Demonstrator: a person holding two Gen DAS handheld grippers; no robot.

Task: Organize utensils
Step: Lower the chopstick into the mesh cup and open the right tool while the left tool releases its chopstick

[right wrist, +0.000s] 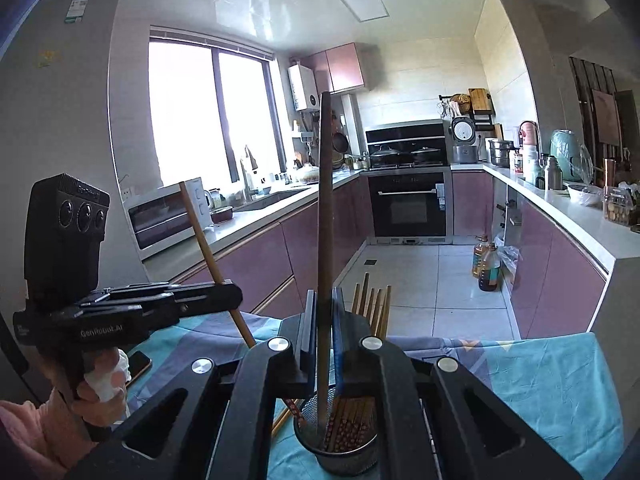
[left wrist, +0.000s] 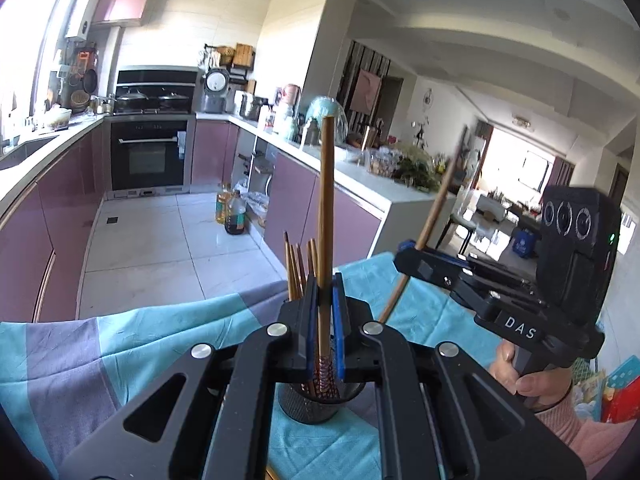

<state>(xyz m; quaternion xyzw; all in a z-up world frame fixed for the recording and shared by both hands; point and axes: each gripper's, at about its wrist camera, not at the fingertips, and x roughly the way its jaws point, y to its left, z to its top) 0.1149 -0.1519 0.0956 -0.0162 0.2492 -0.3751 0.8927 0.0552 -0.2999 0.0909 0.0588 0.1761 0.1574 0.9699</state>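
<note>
My left gripper (left wrist: 325,284) is shut on a brown chopstick (left wrist: 325,200) that stands nearly upright. Its patterned lower end reaches into a black mesh cup (left wrist: 316,408) on the cloth. Several more chopsticks (left wrist: 300,268) stick up behind the fingers. My right gripper (right wrist: 324,296) is shut on a darker chopstick (right wrist: 324,200), also upright, whose lower end dips into the mesh cup (right wrist: 340,456) among several patterned chopsticks (right wrist: 352,428). Each view shows the other gripper beside it: the right gripper (left wrist: 406,250) with its tilted chopstick (left wrist: 436,208), and the left gripper (right wrist: 234,294) with its tilted chopstick (right wrist: 200,228).
A teal and grey cloth (right wrist: 540,380) covers the table. A phone (right wrist: 138,362) lies on it at the left, and a loose chopstick (right wrist: 282,420) lies by the cup. Beyond the table edge is tiled kitchen floor with oil bottles (left wrist: 234,216) by the counter. Pink-sleeved hands hold both grippers.
</note>
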